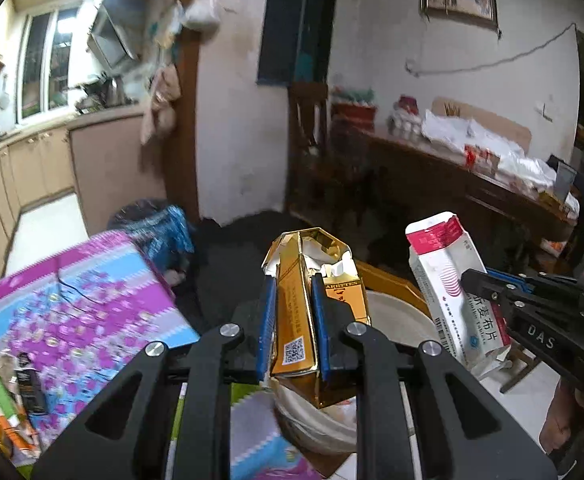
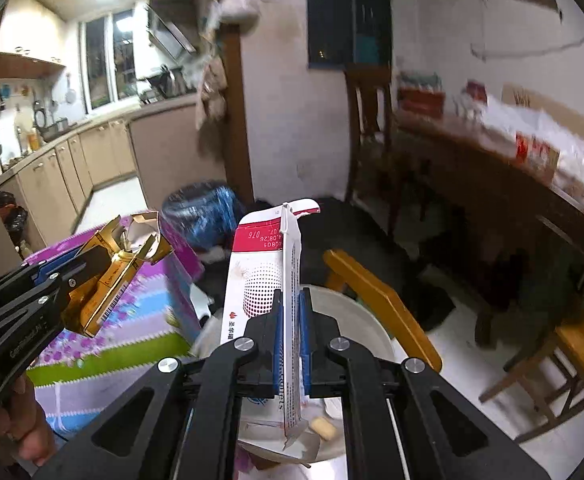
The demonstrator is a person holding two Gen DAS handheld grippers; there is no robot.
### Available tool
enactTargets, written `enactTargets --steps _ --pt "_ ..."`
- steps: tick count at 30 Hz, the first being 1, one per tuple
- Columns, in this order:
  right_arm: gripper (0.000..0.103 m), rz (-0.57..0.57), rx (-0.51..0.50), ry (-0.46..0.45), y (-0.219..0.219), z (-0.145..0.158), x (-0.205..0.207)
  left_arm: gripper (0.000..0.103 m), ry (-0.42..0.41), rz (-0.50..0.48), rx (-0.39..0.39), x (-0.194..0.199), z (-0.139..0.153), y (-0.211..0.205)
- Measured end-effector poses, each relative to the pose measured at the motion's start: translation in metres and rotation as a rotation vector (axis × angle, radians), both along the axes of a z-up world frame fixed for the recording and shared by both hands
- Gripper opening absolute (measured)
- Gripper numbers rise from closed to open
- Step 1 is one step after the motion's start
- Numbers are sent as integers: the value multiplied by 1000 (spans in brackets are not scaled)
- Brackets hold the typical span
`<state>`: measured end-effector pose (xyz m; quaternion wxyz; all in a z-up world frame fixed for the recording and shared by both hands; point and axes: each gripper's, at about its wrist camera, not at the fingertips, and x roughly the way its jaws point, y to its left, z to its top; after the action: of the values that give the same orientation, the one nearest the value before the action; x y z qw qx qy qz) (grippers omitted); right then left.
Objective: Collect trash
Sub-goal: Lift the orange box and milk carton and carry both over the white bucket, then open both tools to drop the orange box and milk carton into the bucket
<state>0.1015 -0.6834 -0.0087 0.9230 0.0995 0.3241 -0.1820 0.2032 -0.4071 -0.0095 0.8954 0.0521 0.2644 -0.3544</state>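
Note:
My left gripper (image 1: 294,284) is shut on a crumpled gold cigarette pack (image 1: 296,320) and holds it in the air; it also shows in the right wrist view (image 2: 112,276). My right gripper (image 2: 291,300) is shut on a flattened white and red medicine box (image 2: 268,276), held upright; the box shows in the left wrist view (image 1: 448,280) with the right gripper (image 1: 466,280) on it. Both hang over a white basin (image 2: 356,320) holding scraps. A bin with a blue bag (image 2: 204,210) stands on the floor beyond the table.
A table with a purple, blue and green flowered cloth (image 1: 72,304) lies to the left, with wrappers (image 1: 12,400) on it. A yellow wooden chair (image 2: 380,300) stands by the basin. A dark cluttered sideboard (image 1: 472,184) runs along the right wall. Kitchen cabinets (image 2: 72,168) stand far left.

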Motion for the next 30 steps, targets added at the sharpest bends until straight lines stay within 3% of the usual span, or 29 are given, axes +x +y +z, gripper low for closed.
enactTargets --steps 8,16,27,30 --pt "8 -17 95 153 -47 -52 39 17 123 -50 97 13 -38 -54" --pt "8 -22 151 215 -62 -93 49 17 220 -70 190 25 -76 -76" --pt "8 -17 156 244 -48 -104 52 17 234 -77 225 24 -82 -86" --pt "8 -5 169 279 -48 -108 57 17 254 -81 274 27 -85 -93"
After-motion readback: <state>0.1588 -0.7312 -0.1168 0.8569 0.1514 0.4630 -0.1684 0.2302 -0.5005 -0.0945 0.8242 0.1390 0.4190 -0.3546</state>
